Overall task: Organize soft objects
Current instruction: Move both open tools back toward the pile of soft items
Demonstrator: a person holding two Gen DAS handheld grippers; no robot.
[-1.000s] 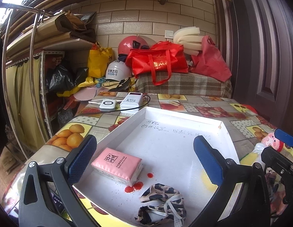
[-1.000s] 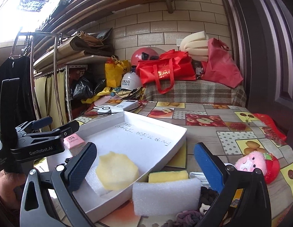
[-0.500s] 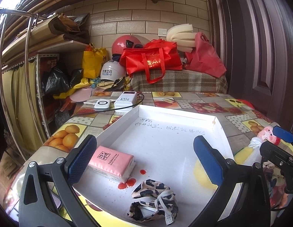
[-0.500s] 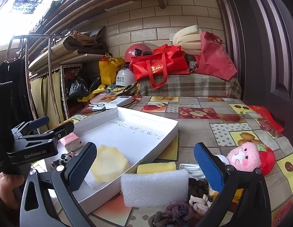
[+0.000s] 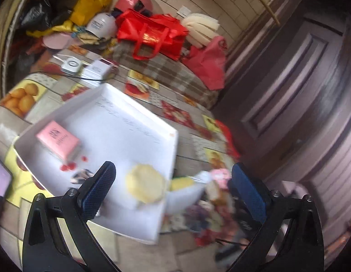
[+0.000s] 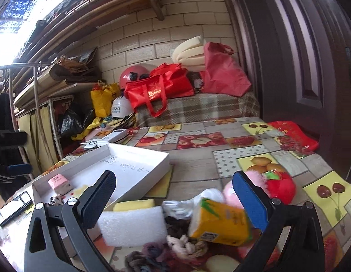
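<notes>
Yellow tissue pack (image 6: 220, 222) now between right gripper (image 6: 173, 197) fingers, spread wide, no contact confirmed.
Left gripper (image 5: 173, 185), also wide, has swung toward pile beside white tray's (image 5: 173, 149) right edge; next pick pending.

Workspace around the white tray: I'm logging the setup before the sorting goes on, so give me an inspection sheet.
Surface: table under a fruit-print cloth.
Job's things: white tray holds a pink tissue pack, a round yellow sponge and a patterned cloth. Beside the tray lie a white foam block, yellow sponge bar, yellow tissue pack, pink plush toy and yarn bundles.
Clutter: helmets and red bags at the far end.
Grippers: left tongs and right tongs both open, holding nothing.
Cables: black cable by the white devices.
Surroundings: brick wall, dark door, shelving.
</notes>
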